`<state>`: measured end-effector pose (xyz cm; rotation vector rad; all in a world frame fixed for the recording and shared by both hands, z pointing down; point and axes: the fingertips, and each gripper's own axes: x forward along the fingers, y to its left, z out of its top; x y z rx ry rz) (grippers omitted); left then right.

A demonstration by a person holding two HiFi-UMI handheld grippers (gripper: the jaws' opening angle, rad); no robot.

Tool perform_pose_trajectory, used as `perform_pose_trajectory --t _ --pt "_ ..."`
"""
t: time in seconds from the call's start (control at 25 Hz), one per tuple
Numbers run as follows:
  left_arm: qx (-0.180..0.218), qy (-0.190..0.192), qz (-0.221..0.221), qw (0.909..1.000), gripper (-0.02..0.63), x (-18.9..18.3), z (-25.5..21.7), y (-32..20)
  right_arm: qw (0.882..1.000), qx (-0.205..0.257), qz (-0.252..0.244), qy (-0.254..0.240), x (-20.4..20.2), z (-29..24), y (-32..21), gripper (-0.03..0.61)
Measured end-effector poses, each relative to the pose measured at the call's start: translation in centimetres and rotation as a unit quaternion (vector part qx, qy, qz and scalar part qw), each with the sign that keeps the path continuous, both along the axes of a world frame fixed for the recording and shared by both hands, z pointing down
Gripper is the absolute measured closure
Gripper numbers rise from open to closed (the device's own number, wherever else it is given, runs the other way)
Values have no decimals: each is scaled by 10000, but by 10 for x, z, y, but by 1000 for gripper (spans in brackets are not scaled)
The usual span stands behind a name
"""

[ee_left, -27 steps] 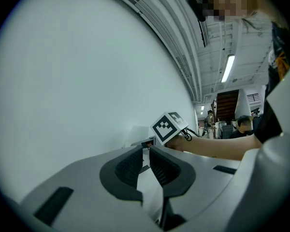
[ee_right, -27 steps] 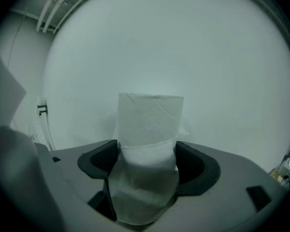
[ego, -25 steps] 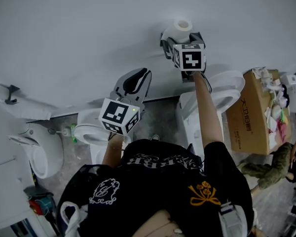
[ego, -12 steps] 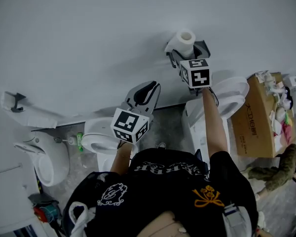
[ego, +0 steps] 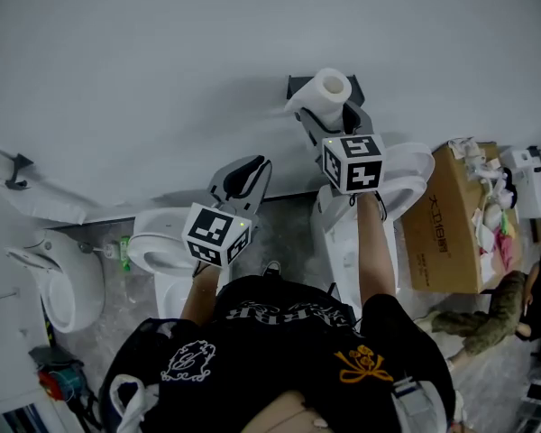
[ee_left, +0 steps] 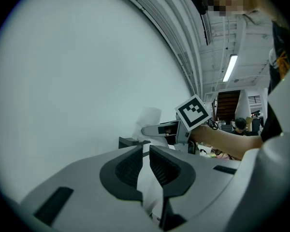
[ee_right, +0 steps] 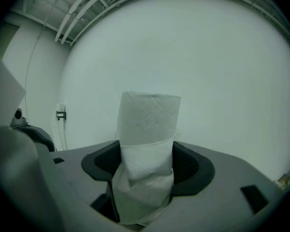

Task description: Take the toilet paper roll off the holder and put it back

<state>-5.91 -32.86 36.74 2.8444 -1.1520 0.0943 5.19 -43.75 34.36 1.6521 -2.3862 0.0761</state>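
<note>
A white toilet paper roll (ego: 330, 87) stands upright between the jaws of my right gripper (ego: 330, 108), close to the white wall. Both pads press on its sides, and a loose tail of paper hangs down inside the jaws. In the right gripper view the roll (ee_right: 150, 124) rises out of the right gripper (ee_right: 147, 150). A dark holder bracket (ego: 298, 85) shows on the wall just left of and behind the roll. My left gripper (ego: 250, 170) hangs lower and to the left with nothing in it, its jaws (ee_left: 146, 152) nearly touching.
Below the wall stand a white toilet (ego: 155, 247) on the left and another (ego: 411, 164) under my right arm. A urinal (ego: 68, 278) sits far left. A cardboard box (ego: 451, 224) of rubbish stands on the right, with a person (ego: 498, 307) beside it.
The right gripper stays closed on the roll and sits a little lower in the picture. The dark holder bracket now shows behind the roll. The left gripper stays low and empty.
</note>
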Motion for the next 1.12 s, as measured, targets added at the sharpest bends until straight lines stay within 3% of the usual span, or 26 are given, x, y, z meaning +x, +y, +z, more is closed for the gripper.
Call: perform_pose_trajectory --t 0.28,0.6,0.84,1.12 --pt "57 -15 -20 10000 574 26 -4 36 9999 -32 -37 -125 29 2 66 258" --pt "173 -38 44 9998 574 60 -9 86 9995 -150 256 -123 80 21 140 258" --pt "146 -99 44 9998 574 80 -4 128 9983 -428 355 -164 105 57 189 258" --pt "74 -187 -15 9998 574 82 5 168 9959 -804 348 -231 106 106 235 258"
